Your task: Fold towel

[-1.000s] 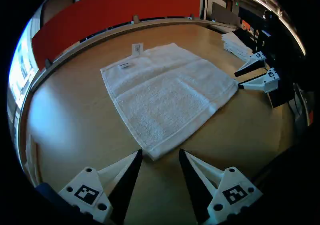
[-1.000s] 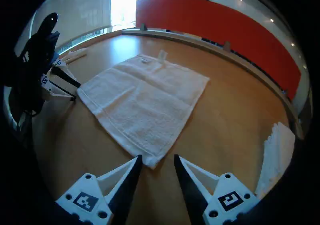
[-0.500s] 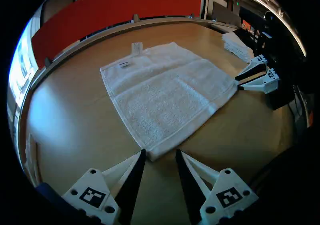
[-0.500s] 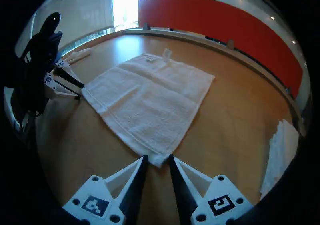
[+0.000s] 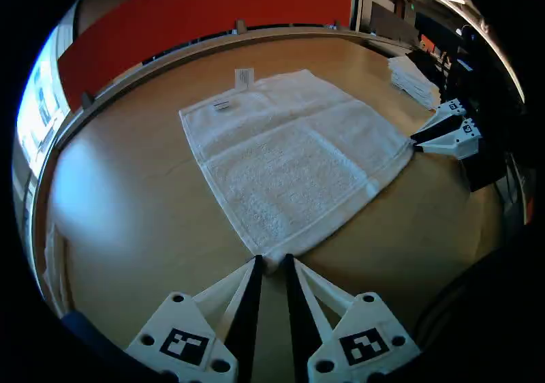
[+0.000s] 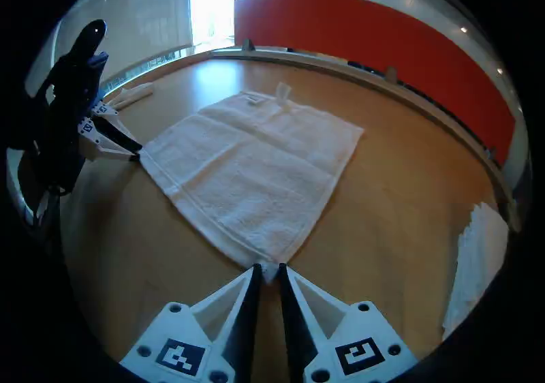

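A white towel (image 5: pixel 293 155) (image 6: pixel 248 168) lies flat and spread out on the wooden table, with a small label at its far edge. My left gripper (image 5: pixel 271 266) is shut on the towel's near corner, which is pinched between the black fingers. My right gripper (image 6: pixel 268 272) is shut on another corner of the same towel. In the left gripper view the right gripper (image 5: pixel 417 142) sits at the towel's right corner. In the right gripper view the left gripper (image 6: pixel 134 155) sits at the towel's left corner, held by a dark hand.
The wooden table (image 5: pixel 136 199) has a raised rim at its far edge, with a red panel (image 5: pixel 204 15) behind it. A stack of folded white towels (image 5: pixel 413 81) (image 6: pixel 473 267) lies near the table's edge, to the right of both views.
Both grippers have closed from open onto the towel's two near corners and moved slightly forward. The towel has stayed flat on the table.
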The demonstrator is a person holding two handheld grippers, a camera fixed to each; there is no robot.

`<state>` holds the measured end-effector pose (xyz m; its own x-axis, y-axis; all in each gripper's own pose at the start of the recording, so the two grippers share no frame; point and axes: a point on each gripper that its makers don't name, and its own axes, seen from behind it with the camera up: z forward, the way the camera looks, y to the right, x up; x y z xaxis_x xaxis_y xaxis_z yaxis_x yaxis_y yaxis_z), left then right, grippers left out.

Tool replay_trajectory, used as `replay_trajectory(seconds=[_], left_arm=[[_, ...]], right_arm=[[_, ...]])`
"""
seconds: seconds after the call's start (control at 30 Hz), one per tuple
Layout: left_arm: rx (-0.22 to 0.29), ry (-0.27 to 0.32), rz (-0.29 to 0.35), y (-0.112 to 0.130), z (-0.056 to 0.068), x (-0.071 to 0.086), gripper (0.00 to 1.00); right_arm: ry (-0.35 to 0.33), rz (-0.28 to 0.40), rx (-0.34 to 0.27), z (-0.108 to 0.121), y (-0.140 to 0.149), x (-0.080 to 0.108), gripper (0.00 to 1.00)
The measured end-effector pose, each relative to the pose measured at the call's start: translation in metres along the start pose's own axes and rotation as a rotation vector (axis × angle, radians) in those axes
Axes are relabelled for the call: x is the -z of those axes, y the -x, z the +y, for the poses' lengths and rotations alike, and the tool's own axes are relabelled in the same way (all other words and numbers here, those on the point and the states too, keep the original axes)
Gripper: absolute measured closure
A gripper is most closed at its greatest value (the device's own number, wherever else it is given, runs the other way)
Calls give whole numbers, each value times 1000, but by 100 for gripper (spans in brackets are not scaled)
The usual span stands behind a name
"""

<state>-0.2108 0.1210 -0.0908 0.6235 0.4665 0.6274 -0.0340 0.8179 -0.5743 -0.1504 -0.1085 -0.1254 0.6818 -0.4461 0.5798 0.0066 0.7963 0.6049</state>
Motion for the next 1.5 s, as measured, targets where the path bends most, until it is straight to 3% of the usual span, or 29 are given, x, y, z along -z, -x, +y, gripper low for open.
replay_trajectory(seconds=[0.17, 0.4, 0.77, 1.2, 1.5], left_arm=[[6, -8, -8, -1, -1, 0, 88], [33, 20, -9, -2, 3, 1, 90], [60, 8, 15, -18, 0, 12, 90], [123, -1, 69, -52, -6, 46, 90], [166, 2, 98, -71, -2, 75, 90]], right_arm=[[1, -1, 0, 0, -2, 0, 83], [15, 6, 13, 4, -8, 3, 84], [8, 29, 3, 5, -25, 15, 84], [19, 80, 5, 8, -61, 49, 84], [30, 106, 23, 10, -83, 76, 84]])
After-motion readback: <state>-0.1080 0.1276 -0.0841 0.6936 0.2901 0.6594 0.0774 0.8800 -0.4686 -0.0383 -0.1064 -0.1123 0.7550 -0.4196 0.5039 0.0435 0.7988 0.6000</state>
